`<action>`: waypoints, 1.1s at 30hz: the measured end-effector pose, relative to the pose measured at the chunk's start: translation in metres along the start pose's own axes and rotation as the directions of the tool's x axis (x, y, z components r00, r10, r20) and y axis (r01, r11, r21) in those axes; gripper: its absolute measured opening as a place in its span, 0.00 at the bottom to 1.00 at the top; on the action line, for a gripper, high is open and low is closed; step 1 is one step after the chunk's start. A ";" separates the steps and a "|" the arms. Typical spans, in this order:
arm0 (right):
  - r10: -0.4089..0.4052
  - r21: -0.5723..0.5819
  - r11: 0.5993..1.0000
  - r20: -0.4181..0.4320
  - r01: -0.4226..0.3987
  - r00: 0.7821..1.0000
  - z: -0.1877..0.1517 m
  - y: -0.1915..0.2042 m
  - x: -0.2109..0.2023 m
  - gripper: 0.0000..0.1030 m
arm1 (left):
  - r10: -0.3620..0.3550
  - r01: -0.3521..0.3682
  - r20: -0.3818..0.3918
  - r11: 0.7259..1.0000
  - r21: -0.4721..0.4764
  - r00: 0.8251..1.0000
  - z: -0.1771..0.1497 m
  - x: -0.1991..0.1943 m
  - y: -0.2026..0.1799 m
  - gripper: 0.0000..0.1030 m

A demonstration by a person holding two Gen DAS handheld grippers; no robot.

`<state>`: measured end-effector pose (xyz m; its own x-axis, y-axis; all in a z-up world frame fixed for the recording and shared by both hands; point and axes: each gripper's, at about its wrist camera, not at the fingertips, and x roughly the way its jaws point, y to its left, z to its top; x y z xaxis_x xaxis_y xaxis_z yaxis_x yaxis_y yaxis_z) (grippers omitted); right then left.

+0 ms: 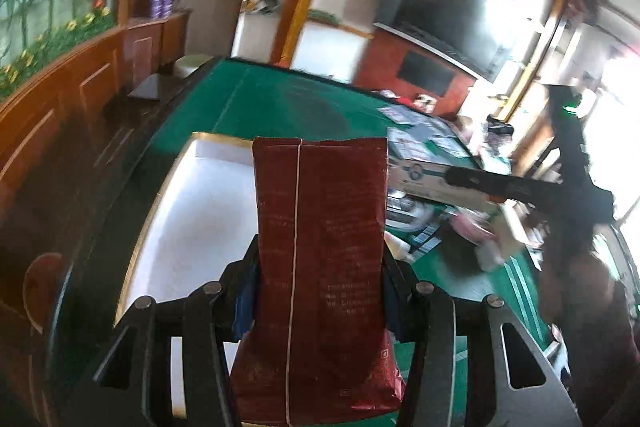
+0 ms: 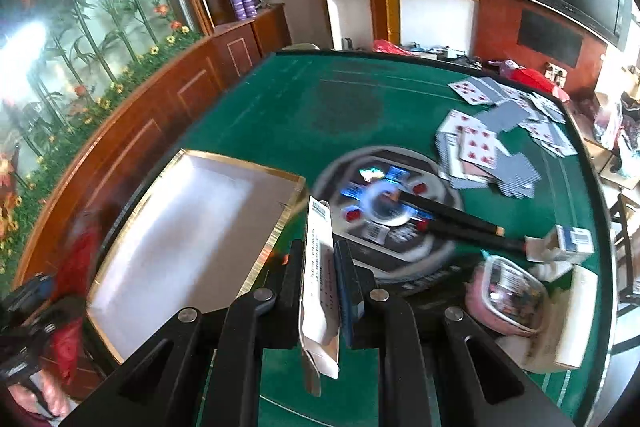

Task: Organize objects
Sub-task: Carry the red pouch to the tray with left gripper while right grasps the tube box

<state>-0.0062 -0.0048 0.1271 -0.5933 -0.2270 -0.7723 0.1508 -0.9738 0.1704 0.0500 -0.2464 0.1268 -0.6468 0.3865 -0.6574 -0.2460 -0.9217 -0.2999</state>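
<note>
Left tongs point(image 1: 320, 291) tilt downward clamped on red packet point(image 1: 320, 247); right tongs point(image 2: 320, 267) pinch white box point(image 2: 318, 267).

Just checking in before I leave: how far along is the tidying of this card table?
Done: nothing shows yet in the white tray. In hand: left gripper clamps a red packet; right gripper pinches a thin white box. Left: scattered playing cards, the blue-white box and the clear-lidded container.
</note>
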 end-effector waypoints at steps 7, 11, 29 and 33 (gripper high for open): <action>0.009 0.073 0.997 0.003 -0.010 1.000 0.021 0.032 0.053 0.16 | 0.041 -0.048 -0.082 0.995 -0.089 0.996 0.030 0.081 0.038 0.48; -0.028 0.127 0.992 -0.005 0.028 1.000 0.023 0.033 0.086 0.16 | 0.082 -0.094 -0.113 0.991 -0.101 0.990 0.036 0.118 0.046 0.48; 0.035 0.138 0.990 -0.033 -0.030 0.999 0.010 0.035 0.121 0.48 | 0.054 -0.069 -0.091 0.982 -0.173 0.994 0.047 0.127 0.053 0.73; -0.009 0.107 0.994 0.039 0.004 0.999 0.006 0.028 0.084 0.68 | 0.044 -0.054 -0.052 0.974 -0.219 0.998 0.049 0.104 0.053 0.80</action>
<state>-0.0566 -0.0511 0.0705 -0.6253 -0.2190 -0.7491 0.0631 -0.9709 0.2312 -0.0658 -0.2566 0.0769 -0.6183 0.3472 -0.7051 -0.0463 -0.9117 -0.4083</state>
